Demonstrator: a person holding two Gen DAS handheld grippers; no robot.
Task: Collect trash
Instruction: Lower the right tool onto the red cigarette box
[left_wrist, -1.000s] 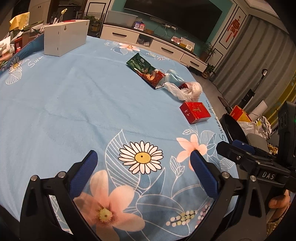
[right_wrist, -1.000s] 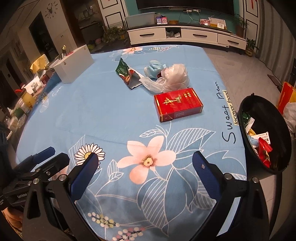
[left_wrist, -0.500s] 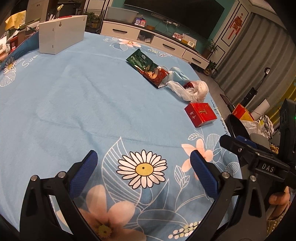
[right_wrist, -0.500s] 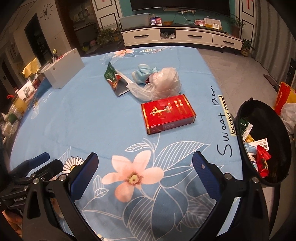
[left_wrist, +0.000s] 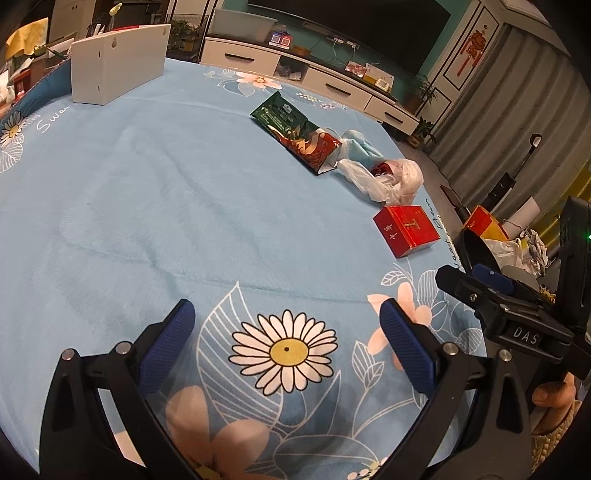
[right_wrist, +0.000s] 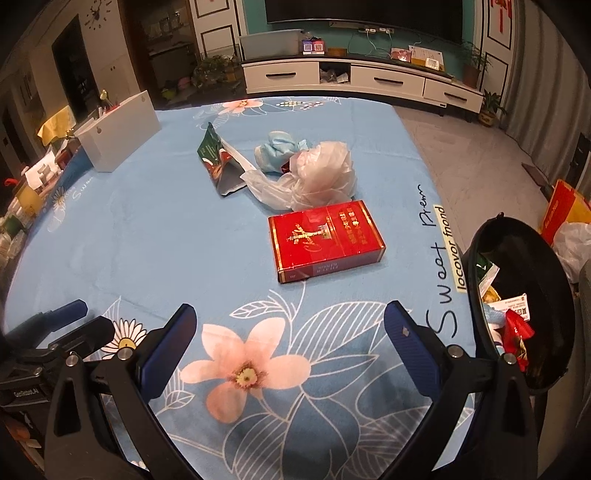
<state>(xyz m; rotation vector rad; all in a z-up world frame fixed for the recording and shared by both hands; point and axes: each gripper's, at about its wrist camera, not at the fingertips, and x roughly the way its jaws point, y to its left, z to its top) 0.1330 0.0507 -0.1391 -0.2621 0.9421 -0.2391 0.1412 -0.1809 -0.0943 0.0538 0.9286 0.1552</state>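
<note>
a light-blue floral tablecloth is spread over the table; behind it a white tv cabinet w/ drawers and a dark tv screen are seen, grey curtains at the right. a white rectangular box is set near the far left edge. "sweet" and "locovor fnond" are printed on the cloth at the right edge; "das" is read on the right gripper's body in the left wrist view.

the trash is found on the right half of the cloth: a flat red cigarette carton w/ gold lettering lies nearest, glossy, intact, text too small to read. just behind it a crumpled translucent white plastic bag is touching a crumpled pale-blue face mask, and a torn green-and-red foil snack packet is beside them. a black round trash bin is placed beside the table's right edge, wrappers inside.

left gripper and right gripper are both held spread wide above the cloth, nothing grasped, well apart from the carton.
</note>
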